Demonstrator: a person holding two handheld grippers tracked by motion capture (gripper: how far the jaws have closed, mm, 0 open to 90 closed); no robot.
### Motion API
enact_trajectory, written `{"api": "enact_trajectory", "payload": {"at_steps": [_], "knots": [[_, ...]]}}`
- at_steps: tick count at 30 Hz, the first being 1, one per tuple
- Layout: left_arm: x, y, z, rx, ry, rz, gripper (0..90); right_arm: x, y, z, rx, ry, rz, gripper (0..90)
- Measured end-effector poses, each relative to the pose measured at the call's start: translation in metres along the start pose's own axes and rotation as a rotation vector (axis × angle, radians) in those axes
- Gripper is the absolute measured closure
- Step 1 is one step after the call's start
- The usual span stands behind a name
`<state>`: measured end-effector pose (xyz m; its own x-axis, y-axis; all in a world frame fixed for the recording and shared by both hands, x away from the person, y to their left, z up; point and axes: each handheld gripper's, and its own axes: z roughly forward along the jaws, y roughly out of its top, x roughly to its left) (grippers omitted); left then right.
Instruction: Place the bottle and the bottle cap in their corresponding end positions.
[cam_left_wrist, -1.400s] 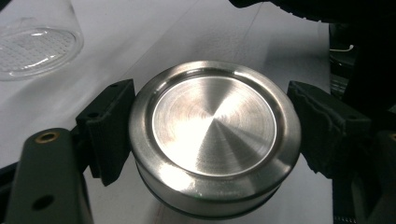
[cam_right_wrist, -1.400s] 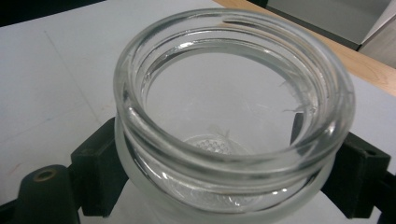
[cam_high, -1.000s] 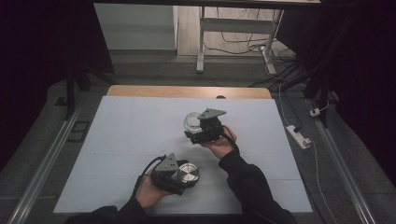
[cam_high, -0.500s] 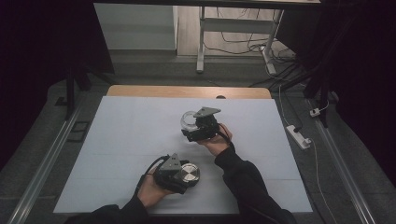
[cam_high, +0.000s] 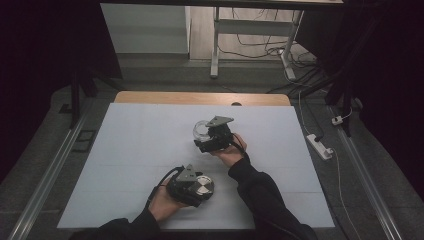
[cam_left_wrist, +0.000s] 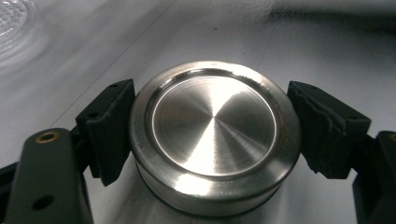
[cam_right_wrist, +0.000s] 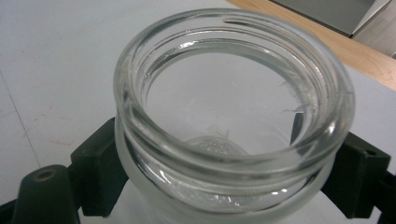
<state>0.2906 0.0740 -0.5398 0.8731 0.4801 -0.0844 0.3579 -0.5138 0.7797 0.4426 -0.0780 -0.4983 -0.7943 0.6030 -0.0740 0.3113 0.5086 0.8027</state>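
Observation:
A round brushed-steel lid (cam_left_wrist: 212, 135) lies flat on the white table, with my left gripper (cam_left_wrist: 219, 133) shut on its rim, one black pad on each side. In the high view the lid (cam_high: 203, 185) and the left gripper (cam_high: 199, 189) are near the front edge, left of centre. A clear glass jar (cam_right_wrist: 233, 121) stands open-mouthed and empty. My right gripper (cam_right_wrist: 229, 175) is shut on it below its thick rim. The high view has the jar (cam_high: 200, 129) and the right gripper (cam_high: 204, 136) at mid-table. Patterned clear glass (cam_left_wrist: 14, 23) shows at the top left of the left gripper view.
A white sheet (cam_high: 140, 150) covers the table, and a strip of bare wood (cam_high: 200, 97) runs along the far edge. A power strip (cam_high: 320, 146) lies on the floor to the right. A metal stand (cam_high: 216, 45) and cables sit beyond the table.

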Motion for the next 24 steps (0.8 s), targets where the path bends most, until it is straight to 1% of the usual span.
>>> {"api": "enact_trajectory", "payload": {"at_steps": [3, 4, 10, 14, 17, 19, 20, 24], "knots": [[0.0002, 0.0004, 0.0008, 0.009, 0.002, -0.004, 20.1, 0.0002, -0.0015, 0.0015, 0.004, 0.001, 0.001, 15.1], [0.0009, 0.0006, 0.0010, 0.020, -0.001, -0.001, 20.0, 0.0005, -0.0018, 0.0017, 0.006, 0.001, 0.001, 15.0], [0.0020, 0.0014, 0.0037, 0.059, 0.006, -0.014, 20.0, 0.0001, -0.0044, 0.0038, 0.014, 0.003, -0.006, 15.0], [0.0027, 0.0016, 0.0043, 0.070, 0.003, -0.019, 19.9, -0.0005, -0.0060, 0.0046, 0.022, 0.005, -0.004, 15.0], [0.0033, 0.0017, 0.0053, 0.088, 0.001, -0.019, 19.7, -0.0026, -0.0078, 0.0044, 0.019, 0.015, 0.009, 14.9], [0.0029, 0.0020, 0.0065, 0.107, 0.004, -0.014, 19.7, -0.0035, -0.0083, 0.0043, 0.020, 0.019, 0.015, 14.9], [0.0020, 0.0022, 0.0069, 0.110, 0.011, -0.009, 19.6, -0.0045, -0.0089, 0.0042, 0.017, 0.024, 0.023, 14.8], [0.0007, 0.0025, 0.0075, 0.124, 0.022, 0.006, 19.5, -0.0046, -0.0098, 0.0042, 0.011, 0.027, 0.020, 14.7]]}}
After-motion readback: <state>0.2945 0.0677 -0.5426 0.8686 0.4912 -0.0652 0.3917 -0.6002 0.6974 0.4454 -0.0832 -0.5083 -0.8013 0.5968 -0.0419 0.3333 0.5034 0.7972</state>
